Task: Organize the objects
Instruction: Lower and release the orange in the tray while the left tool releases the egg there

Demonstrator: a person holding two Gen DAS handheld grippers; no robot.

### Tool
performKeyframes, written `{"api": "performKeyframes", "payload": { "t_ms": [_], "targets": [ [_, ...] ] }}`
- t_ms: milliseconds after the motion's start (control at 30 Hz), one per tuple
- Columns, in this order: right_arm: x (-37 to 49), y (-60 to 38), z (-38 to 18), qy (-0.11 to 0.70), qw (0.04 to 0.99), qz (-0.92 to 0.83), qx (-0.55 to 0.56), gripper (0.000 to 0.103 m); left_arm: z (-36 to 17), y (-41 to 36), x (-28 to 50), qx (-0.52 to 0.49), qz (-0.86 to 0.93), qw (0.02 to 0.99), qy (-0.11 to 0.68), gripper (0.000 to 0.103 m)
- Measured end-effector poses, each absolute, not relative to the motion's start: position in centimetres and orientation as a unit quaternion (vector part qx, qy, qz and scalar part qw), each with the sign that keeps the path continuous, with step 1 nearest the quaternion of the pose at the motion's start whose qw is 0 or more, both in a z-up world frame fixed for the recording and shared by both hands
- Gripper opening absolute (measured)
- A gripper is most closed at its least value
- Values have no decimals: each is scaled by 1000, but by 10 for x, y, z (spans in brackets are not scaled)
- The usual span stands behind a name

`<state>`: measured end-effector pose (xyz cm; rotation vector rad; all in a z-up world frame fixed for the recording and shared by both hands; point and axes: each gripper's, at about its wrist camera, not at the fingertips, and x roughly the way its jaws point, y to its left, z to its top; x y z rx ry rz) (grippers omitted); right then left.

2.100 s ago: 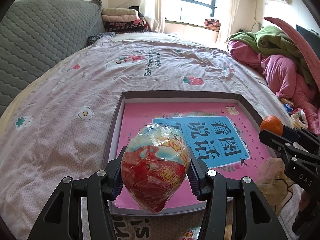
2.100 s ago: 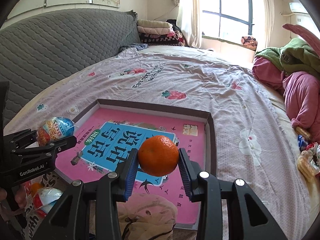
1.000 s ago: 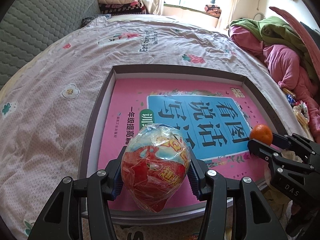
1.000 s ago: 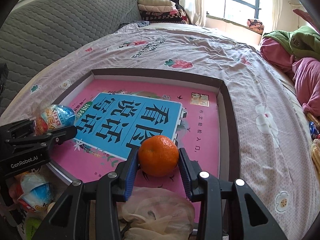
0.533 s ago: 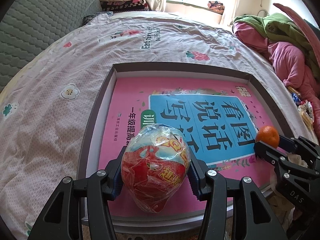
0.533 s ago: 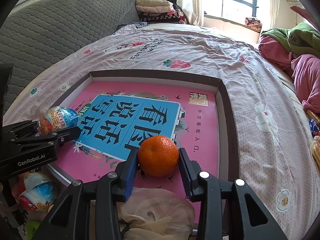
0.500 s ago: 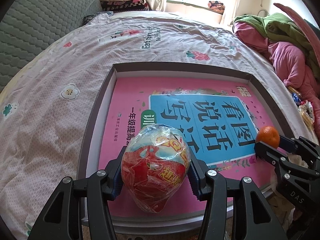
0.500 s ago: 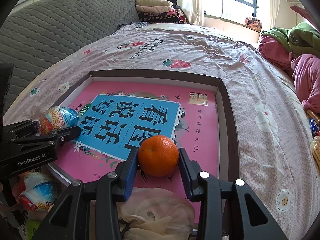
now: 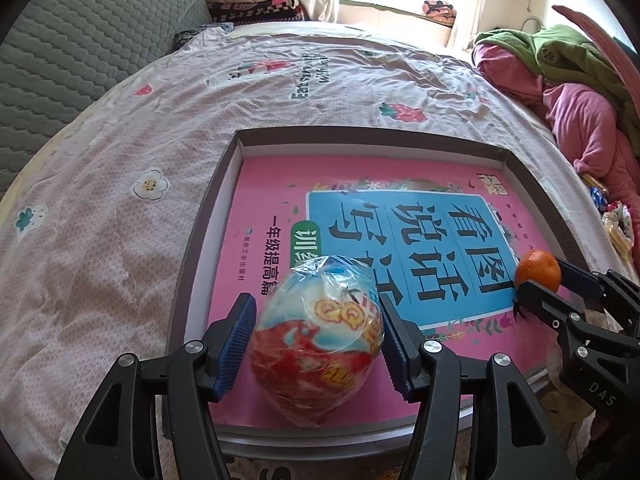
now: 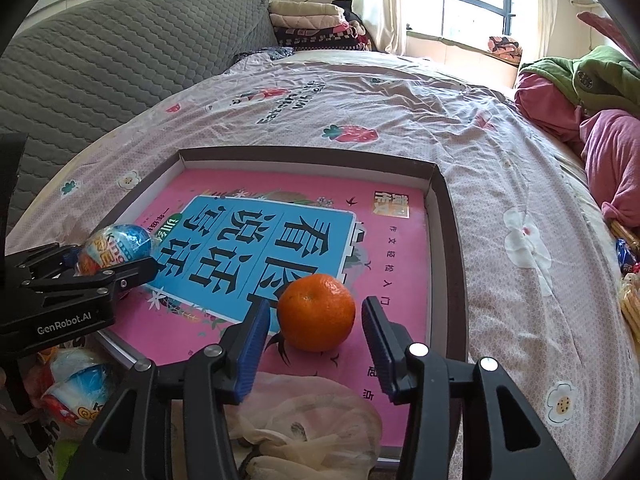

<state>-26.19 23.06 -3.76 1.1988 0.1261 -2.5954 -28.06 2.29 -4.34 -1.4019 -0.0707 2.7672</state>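
Note:
A shallow dark-rimmed box (image 9: 360,136) lies on the bed with a pink and blue book (image 9: 280,184) inside it. A foil-wrapped toy egg (image 9: 320,340) rests on the book near the box's front left. My left gripper (image 9: 316,344) straddles it and its jaws are opening; the left pad stands clear of the egg. An orange (image 10: 316,312) sits on the book at the front right. My right gripper (image 10: 316,340) is around it, jaws opening, with a gap on each side. Each gripper also shows in the other view: the right gripper (image 9: 536,280) and the left gripper (image 10: 116,260).
A crumpled plastic bag (image 10: 312,412) lies under my right gripper. More wrapped eggs (image 10: 76,388) sit at the lower left. Pink and green clothes (image 9: 560,80) are piled to the right, with snack packets (image 10: 628,304) at the bed's edge. A grey padded headboard (image 9: 80,40) runs along the left.
Both pairs of jaws have widened. The egg and the orange now rest on the book with the pads drawn back from them. Neither hand has shifted.

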Motion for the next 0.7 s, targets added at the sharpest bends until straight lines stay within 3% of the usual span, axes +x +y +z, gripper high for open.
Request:
{"api": "performKeyframes", "payload": {
  "t_ms": [700],
  "targets": [
    [-251,231,-15,40,144,-909,389,52,-17,17,-244,-428,903,5,-36,65]
  ]
}}
